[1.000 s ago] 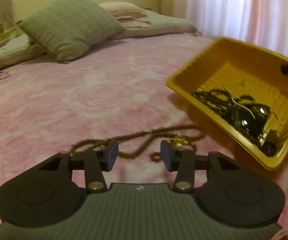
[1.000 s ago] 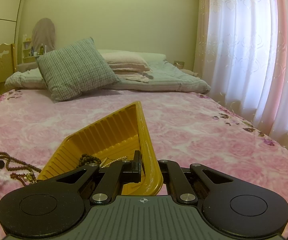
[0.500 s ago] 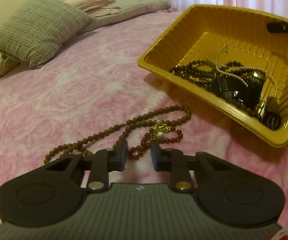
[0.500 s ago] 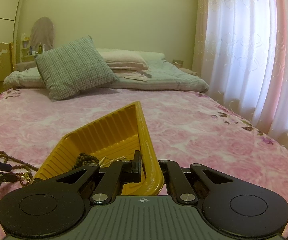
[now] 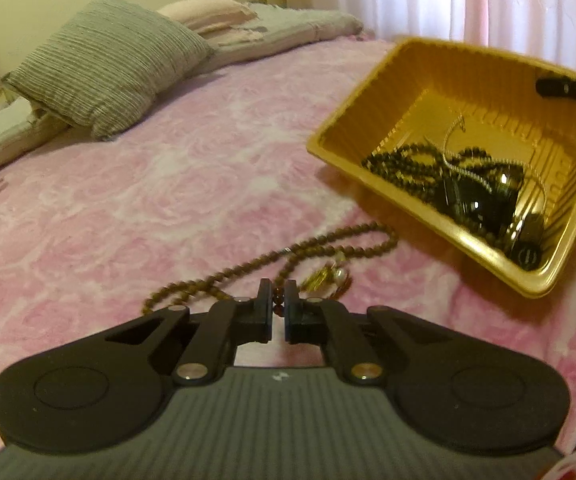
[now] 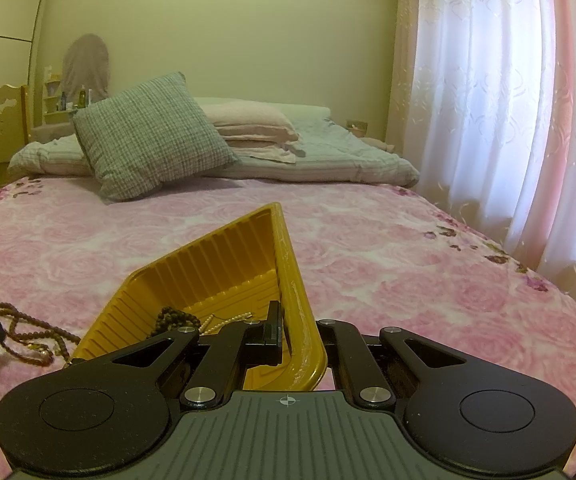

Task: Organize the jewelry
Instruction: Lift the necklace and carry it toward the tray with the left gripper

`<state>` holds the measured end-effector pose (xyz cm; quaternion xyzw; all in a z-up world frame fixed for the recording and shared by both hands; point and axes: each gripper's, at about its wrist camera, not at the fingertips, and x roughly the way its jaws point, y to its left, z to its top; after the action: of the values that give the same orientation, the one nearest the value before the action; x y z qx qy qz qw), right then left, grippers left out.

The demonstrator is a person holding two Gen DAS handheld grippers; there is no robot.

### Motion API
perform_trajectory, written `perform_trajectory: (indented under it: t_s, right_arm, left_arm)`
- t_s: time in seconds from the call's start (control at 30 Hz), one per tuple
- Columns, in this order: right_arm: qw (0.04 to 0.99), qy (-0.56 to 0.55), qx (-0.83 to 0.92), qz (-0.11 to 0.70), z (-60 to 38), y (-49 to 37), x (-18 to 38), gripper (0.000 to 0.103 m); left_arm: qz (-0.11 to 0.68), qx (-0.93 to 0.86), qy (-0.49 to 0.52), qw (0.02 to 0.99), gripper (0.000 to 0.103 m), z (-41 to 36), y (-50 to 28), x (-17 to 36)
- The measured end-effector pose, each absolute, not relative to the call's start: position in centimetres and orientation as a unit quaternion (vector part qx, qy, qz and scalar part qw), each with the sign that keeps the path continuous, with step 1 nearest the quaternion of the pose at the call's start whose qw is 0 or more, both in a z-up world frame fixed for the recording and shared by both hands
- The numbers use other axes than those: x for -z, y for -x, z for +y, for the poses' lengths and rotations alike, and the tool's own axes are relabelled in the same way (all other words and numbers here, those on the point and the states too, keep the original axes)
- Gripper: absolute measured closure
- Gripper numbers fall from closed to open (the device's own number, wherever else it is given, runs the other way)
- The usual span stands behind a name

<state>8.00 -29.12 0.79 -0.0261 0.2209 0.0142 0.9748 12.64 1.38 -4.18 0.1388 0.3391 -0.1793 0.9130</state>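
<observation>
A long brown bead necklace lies on the pink bedspread, with a gold piece and a pearl beside it. My left gripper is closing its jaws on a short string of dark red beads, which sits between the pads. To the right stands a yellow plastic tray holding dark beads, a thin pearl chain and black pieces. My right gripper is shut on the tray's near wall; one of its fingers shows in the left wrist view. The necklace is left of the tray.
A grey checked pillow and folded bedding lie at the head of the bed. White and pink curtains hang along the right side. A wooden chair stands at the far left.
The left jaws went from wide open to nearly together around the red beads, and the left gripper came in close to the necklace. The right gripper and the tray kept still.
</observation>
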Motion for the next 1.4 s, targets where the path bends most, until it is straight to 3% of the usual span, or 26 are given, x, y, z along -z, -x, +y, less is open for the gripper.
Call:
perform_trajectory:
  t_s: [0.53, 1.4]
  right_arm:
    - [0.975, 0.027, -0.016, 0.218, -29.0, -7.9, -1.0, 0.097]
    - [0.975, 0.027, -0.018, 0.218, -28.9, -7.8, -1.1, 0.097]
  left_arm:
    - [0.302, 0.179, -0.110, 0.930, 0.099, 3.3, -11.6, -0.8]
    - [0.302, 0.221, -0.072, 0.924, 0.099, -1.1, -12.3, -2.5]
